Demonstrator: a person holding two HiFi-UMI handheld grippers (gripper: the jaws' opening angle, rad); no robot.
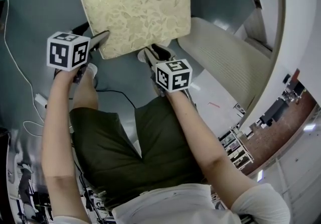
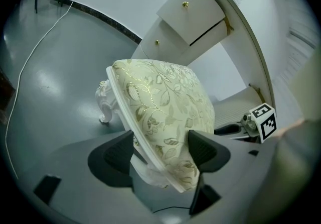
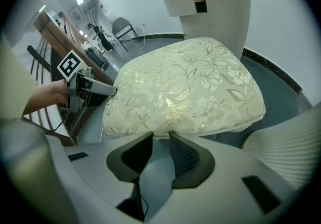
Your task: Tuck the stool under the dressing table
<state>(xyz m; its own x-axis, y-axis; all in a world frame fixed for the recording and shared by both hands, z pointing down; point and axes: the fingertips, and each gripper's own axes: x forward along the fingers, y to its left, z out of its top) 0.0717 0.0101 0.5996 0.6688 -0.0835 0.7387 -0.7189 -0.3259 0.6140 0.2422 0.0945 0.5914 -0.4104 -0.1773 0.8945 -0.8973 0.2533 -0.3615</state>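
Observation:
The stool (image 1: 138,12) has a cream floral cushion and carved white legs (image 2: 105,102), and it stands on the grey floor in front of me. My left gripper (image 1: 100,37) is at its near left corner. In the left gripper view the seat's edge (image 2: 165,112) runs between the jaws of that gripper (image 2: 160,150), with both pads against it. My right gripper (image 1: 150,53) is at the near edge. Its jaws (image 3: 159,142) stand close together, their tips pinching the cushion's lower edge (image 3: 185,87). The white dressing table (image 2: 200,12) rises just beyond and to the right.
A ribbed white panel (image 1: 225,57) of the dressing table lies low to the stool's right. A white cable (image 1: 15,57) trails over the floor at the left. My legs in dark shorts (image 1: 110,152) are close behind the grippers. A black chair (image 3: 123,27) stands far off.

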